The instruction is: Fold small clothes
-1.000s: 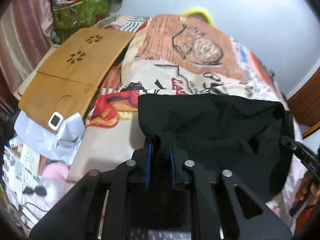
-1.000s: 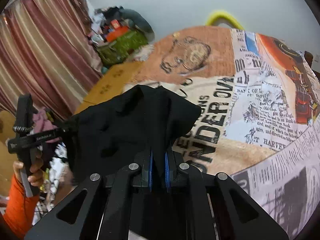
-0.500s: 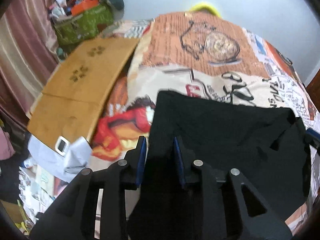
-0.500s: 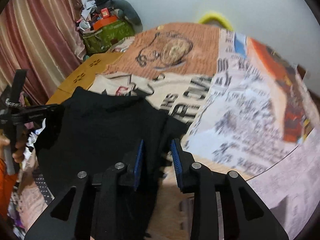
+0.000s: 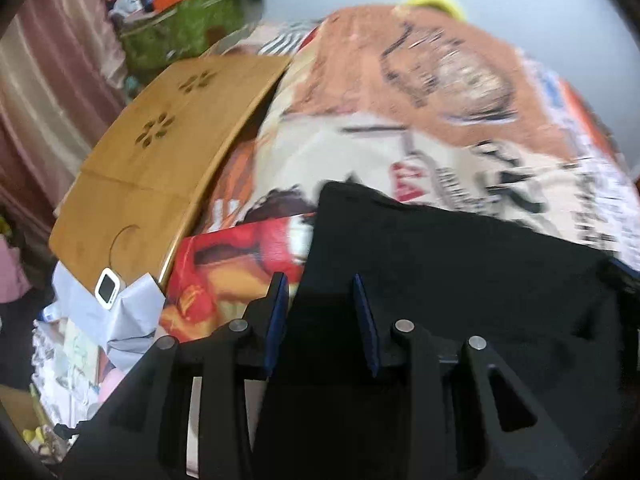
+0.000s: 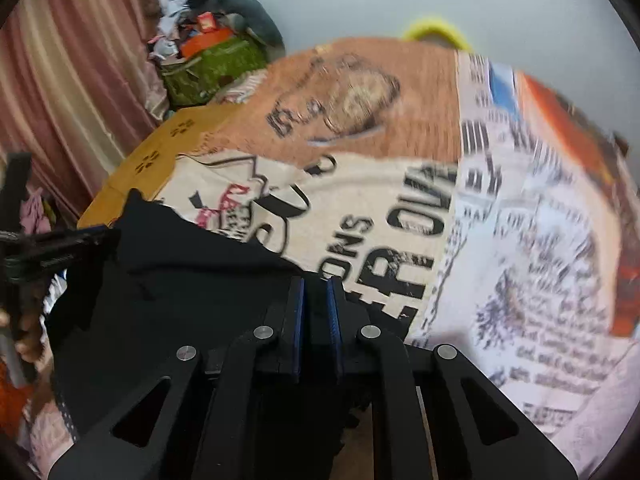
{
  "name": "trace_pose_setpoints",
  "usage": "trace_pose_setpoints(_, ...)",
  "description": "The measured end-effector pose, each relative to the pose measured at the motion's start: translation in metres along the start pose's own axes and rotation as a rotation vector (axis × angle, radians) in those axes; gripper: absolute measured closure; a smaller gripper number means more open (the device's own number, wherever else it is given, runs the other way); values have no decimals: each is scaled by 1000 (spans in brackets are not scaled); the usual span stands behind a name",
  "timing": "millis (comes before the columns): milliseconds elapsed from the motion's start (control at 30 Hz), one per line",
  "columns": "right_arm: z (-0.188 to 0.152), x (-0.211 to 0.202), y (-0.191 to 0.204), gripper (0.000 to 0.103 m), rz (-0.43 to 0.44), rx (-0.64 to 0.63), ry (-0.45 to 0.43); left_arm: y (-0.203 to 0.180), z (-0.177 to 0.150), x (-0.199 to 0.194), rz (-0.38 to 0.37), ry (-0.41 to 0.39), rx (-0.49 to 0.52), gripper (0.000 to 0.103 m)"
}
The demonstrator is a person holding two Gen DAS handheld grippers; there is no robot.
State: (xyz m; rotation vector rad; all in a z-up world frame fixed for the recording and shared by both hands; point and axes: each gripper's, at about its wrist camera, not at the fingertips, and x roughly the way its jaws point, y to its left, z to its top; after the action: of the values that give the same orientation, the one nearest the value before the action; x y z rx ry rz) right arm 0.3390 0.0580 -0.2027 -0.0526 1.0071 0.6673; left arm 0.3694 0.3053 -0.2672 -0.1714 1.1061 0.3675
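A small black garment (image 5: pixel 448 276) lies spread on the printed bedspread (image 5: pixel 420 92). My left gripper (image 5: pixel 320 300) is open, its blue-padded fingers straddling the garment's near left edge. In the right wrist view the same black garment (image 6: pixel 192 280) lies at the lower left. My right gripper (image 6: pixel 316 304) has its blue pads close together with black cloth between them at the garment's near right edge. The other gripper (image 6: pixel 44 248) shows at the far left of that view.
A wooden lap table (image 5: pixel 160 148) lies left of the bedspread, with a small white device (image 5: pixel 107 289) and pale cloth (image 5: pixel 128 312) at its near end. A green bag (image 5: pixel 180 36) of clutter stands by the striped curtain (image 6: pixel 68 92). A yellow ring (image 6: pixel 436 30) sits beyond the bed.
Both grippers laid the lifted garment down flat and opened. The left gripper has opened wider; the right gripper has closed again on the garment's edge.
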Motion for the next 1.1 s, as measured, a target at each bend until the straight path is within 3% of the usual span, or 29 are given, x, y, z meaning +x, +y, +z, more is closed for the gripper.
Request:
trace_pose_setpoints(100, -3, 3, -1, 96, 4, -18, 10, 0, -2, 19, 2, 24, 4, 64)
trace_pose_setpoints(233, -6, 3, 10, 94, -7, -127, 40, -13, -6, 15, 65, 2, 82, 63)
trace_pose_setpoints(433, -7, -38, -4, 84, 84, -71, 7, 0, -6, -30, -37, -58, 67, 63)
trace_pose_setpoints(600, 4, -39, -5, 84, -39, -82, -41, 6, 7, -41, -43, -86, 30, 63)
trace_pose_setpoints(700, 8, -21, -2, 84, -30, -64, -8, 6, 13, -20, -31, -33, 4, 63)
trace_pose_setpoints(833, 0, 4, 13, 81, -67, -146, 53, 9, 6, 21, 50, 45, -8, 60)
trace_pose_setpoints(1033, -4, 1, 14, 81, -84, -211, 62, -4, 4, 15, 121, 11, 69, 59)
trace_pose_setpoints(1100, -4, -10, 9, 81, -67, -155, 51, 2, 4, 4, 65, 2, 48, 60)
